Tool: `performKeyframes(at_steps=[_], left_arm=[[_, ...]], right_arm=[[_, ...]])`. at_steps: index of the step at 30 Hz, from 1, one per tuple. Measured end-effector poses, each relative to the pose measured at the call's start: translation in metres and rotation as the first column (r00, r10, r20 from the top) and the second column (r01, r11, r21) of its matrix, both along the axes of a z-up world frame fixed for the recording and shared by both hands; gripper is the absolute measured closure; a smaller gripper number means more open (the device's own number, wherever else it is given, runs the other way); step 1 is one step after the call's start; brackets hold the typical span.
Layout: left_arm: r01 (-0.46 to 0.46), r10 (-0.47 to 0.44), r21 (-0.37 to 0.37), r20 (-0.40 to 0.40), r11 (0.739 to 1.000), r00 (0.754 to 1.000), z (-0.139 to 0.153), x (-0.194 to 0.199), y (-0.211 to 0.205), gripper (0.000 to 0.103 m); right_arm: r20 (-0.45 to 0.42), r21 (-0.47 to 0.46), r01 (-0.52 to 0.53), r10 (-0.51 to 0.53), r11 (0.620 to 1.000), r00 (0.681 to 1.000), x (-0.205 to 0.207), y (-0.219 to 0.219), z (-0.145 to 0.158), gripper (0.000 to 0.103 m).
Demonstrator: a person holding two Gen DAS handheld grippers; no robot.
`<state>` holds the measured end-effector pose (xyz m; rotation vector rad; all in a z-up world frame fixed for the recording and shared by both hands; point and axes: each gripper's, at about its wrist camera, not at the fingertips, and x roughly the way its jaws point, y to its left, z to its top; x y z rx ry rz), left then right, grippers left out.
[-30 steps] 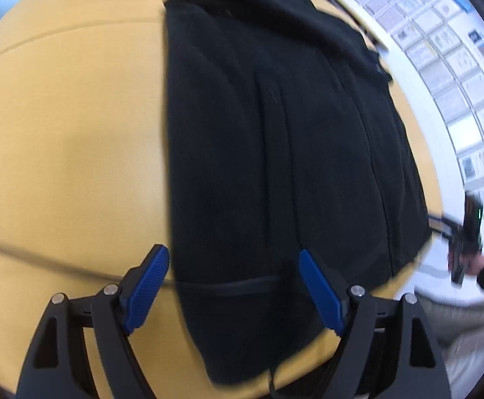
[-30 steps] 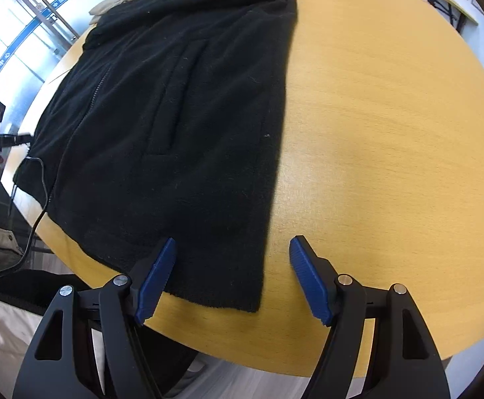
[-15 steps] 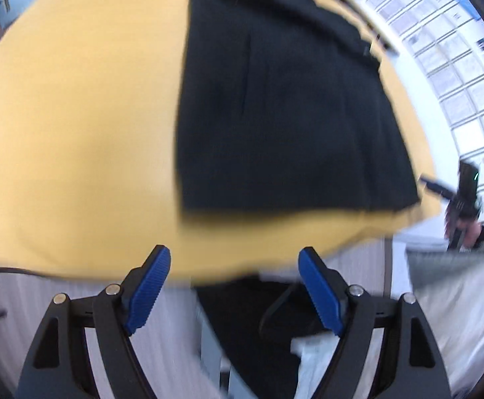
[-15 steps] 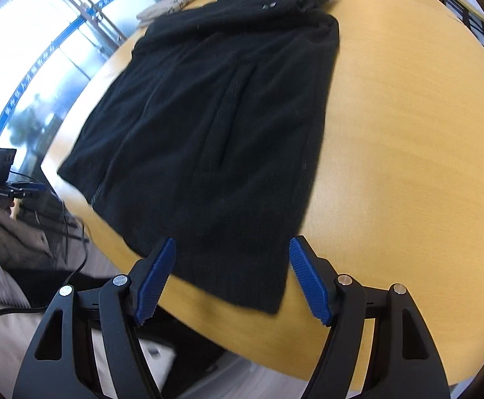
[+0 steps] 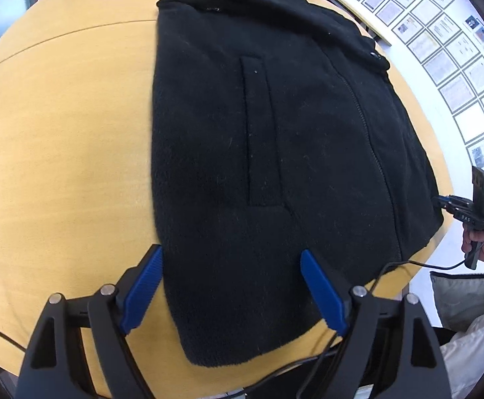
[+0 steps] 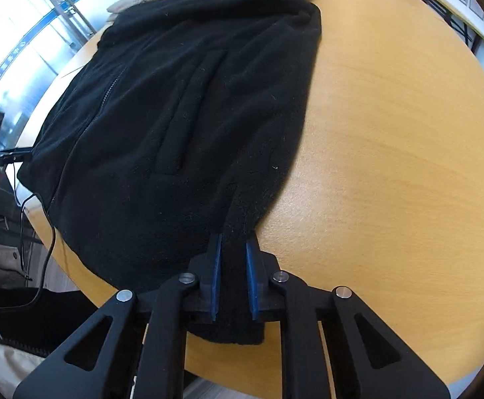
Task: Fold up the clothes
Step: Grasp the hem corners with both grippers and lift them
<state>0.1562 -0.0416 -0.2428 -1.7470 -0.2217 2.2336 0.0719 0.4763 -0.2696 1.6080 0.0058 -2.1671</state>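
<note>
Fleece jacket [image 6: 188, 106] hem was clamped between the right gripper [image 6: 233, 274] fingers; the left gripper [image 5: 232, 294] was spread, seemingly straddling its corner

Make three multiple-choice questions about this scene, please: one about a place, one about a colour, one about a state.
1. Where does the black fleece jacket lie?
A. on the wooden table
B. on a chair
C. on the floor

2. What colour are the pads on the gripper fingers?
A. red
B. blue
C. white

3. What is the state of the right gripper?
A. wide open above the table
B. shut on nothing
C. shut on the jacket's hem corner

Answers:
1 A, the jacket is spread flat on the yellow tabletop.
2 B, both wrist views show blue pads.
3 C, black fabric sits pinched between its pads, while the left gripper is open.
</note>
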Motion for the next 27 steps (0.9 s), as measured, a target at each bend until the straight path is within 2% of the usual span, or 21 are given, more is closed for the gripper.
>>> performKeyframes(at_steps=[1, 6, 8, 10, 12, 14, 15, 16, 17, 20, 22, 24, 27], left_arm=[[-0.004, 0.004, 0.003, 0.004, 1.000, 1.000, 0.000, 0.002, -0.003, 0.025], [-0.007, 0.007, -0.007, 0.033, 1.000, 0.999, -0.007, 0.000, -0.009, 0.024], [-0.003, 0.002, 0.015, 0.030, 1.000, 1.000, -0.008, 0.000, -0.012, 0.018], [0.018, -0.018, 0.024, 0.027, 1.000, 0.999, -0.012, -0.001, -0.009, 0.006], [0.036, -0.037, 0.035, 0.023, 0.999, 0.999, -0.012, -0.003, -0.005, 0.007], [0.017, -0.019, 0.065, 0.028, 0.998, 0.999, -0.011, -0.004, -0.009, 0.010], [-0.008, 0.004, 0.093, 0.037, 0.996, 0.999, -0.010, -0.004, -0.014, 0.022], [-0.039, 0.031, 0.128, 0.059, 0.991, 0.998, -0.011, -0.005, -0.022, 0.057], [-0.059, 0.046, 0.149, 0.090, 0.987, 0.995, -0.014, -0.006, -0.028, 0.072], [-0.098, 0.075, 0.184, 0.127, 0.978, 0.989, -0.016, -0.007, -0.038, 0.074], [-0.123, 0.095, 0.196, 0.149, 0.973, 0.984, -0.018, -0.011, -0.038, 0.080], [-0.178, 0.138, 0.237, 0.175, 0.955, 0.975, -0.016, -0.010, -0.049, 0.084], [-0.223, 0.177, 0.278, 0.179, 0.934, 0.968, 0.003, -0.002, -0.070, 0.086]], right_arm=[[0.018, 0.001, 0.000, 0.000, 1.000, 1.000, 0.000, 0.001, 0.001, 0.093], [0.048, -0.005, -0.039, 0.039, 0.999, 0.998, 0.008, -0.002, 0.013, 0.094], [0.047, -0.009, -0.046, 0.046, 0.999, 0.998, 0.009, -0.002, 0.017, 0.094], [0.054, -0.007, -0.043, 0.043, 0.999, 0.998, 0.004, -0.009, 0.017, 0.094], [0.061, 0.006, -0.050, 0.049, 0.999, 0.997, 0.003, -0.014, 0.017, 0.094], [0.064, 0.004, -0.064, 0.064, 0.998, 0.996, 0.000, -0.021, 0.017, 0.094], [0.063, 0.000, -0.066, 0.066, 0.998, 0.996, -0.001, -0.023, 0.019, 0.094], [0.061, -0.005, -0.066, 0.066, 0.998, 0.996, -0.002, -0.024, 0.022, 0.094], [0.059, -0.011, -0.066, 0.066, 0.998, 0.996, -0.003, -0.025, 0.024, 0.094], [0.056, -0.026, -0.066, 0.068, 0.997, 0.996, 0.000, -0.016, 0.035, 0.094], [0.050, -0.030, -0.074, 0.076, 0.997, 0.996, 0.001, -0.017, 0.041, 0.094], [0.035, -0.051, -0.076, 0.078, 0.996, 0.996, 0.002, -0.021, 0.051, 0.094], [-0.008, -0.105, -0.082, 0.082, 0.991, 0.997, 0.000, -0.029, 0.074, 0.095]])
